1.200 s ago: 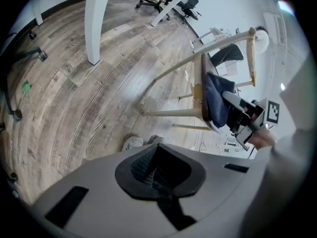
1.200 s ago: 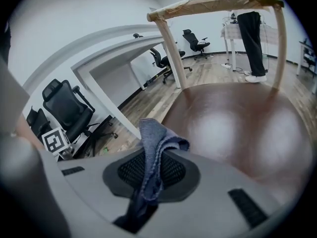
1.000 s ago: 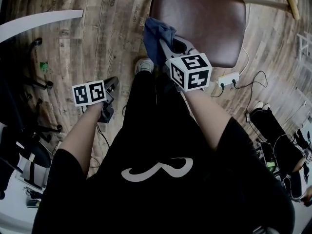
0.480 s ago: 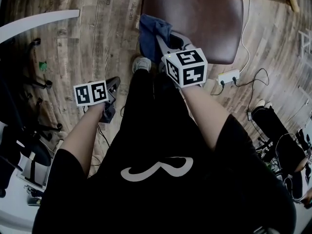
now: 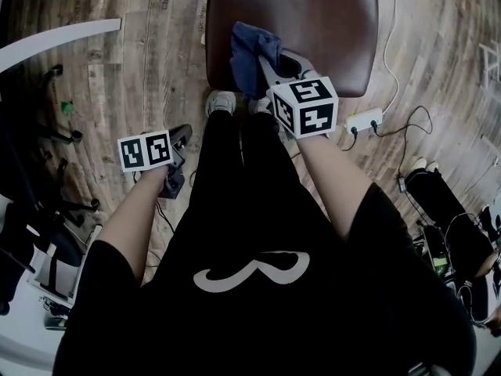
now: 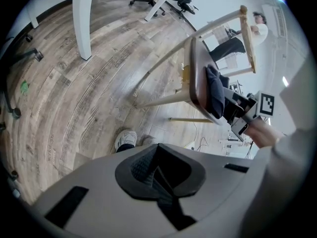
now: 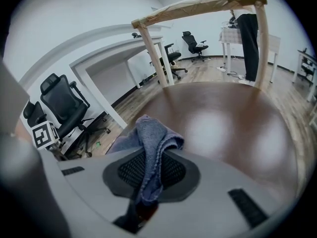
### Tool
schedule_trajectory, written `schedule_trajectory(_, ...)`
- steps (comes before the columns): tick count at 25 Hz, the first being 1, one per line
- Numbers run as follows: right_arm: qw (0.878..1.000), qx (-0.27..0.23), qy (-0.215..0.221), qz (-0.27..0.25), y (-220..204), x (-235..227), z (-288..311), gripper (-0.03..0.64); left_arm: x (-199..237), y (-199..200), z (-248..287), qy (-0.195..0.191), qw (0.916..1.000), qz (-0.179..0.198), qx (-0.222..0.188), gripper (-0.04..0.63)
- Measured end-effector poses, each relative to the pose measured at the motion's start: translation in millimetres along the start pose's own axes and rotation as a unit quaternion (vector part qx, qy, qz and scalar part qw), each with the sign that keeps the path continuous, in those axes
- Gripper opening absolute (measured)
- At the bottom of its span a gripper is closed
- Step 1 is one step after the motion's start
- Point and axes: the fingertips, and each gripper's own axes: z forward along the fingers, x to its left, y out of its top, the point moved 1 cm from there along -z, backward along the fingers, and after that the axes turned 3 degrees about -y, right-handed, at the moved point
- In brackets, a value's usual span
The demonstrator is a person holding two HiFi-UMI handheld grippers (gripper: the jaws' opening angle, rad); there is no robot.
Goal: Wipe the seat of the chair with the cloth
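1. Pinching only one bunched fold, the right gripper (image 7: 147,182) has its jaws clamped on the cloth (image 7: 151,143). So little fabric sits between the pads that a hard drag could pull it free.
2. The cloth lies on the near left part of the seat (image 5: 321,22), close to the front edge. A stroke towards the person would likely carry it off the seat.
3. The left gripper (image 5: 180,137) hangs low beside the person's thigh, well apart from the chair (image 6: 198,78). Its jaws are together with nothing between them. Nothing steadies the chair, so a firm push may slide it over the wood floor (image 5: 156,53).
4. A power strip (image 5: 362,120) and its cable (image 5: 389,53) lie on the floor just beside the seat's right front corner. A shifting chair could catch them.
5. Only the head view shows where the cloth sits on the seat, and the strip; the pinch itself is covered there.
6. Only the right gripper view shows the fold running down between the pads, with bare glossy seat ahead.
7. Only the left gripper view shows the chair from the side, with the cloth seemingly pressed against the seat, plus the wooden legs (image 6: 158,100).
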Motion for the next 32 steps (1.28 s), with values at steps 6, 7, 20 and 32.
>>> schedule_trajectory(6,1.0,-0.002,-0.021,0.001,-9,-31,-16,0.054,-23,-6,12,-0.005,0.9999,0.01,0.004,0.014)
schedule_trajectory(7,1.0,-0.004,-0.026,0.003,-11,-36,-18,0.054,-25,-6,14,-0.005,0.9999,0.012,0.004,0.014)
schedule_trajectory(20,0.994,-0.015,-0.1,0.045,-40,-132,-71,0.055,-66,-17,44,-0.003,0.9989,0.039,0.026,0.014)
schedule_trajectory(32,0.982,-0.025,-0.173,0.065,-62,-205,-114,0.055,-95,-13,63,-0.002,0.9971,0.066,0.037,0.014)
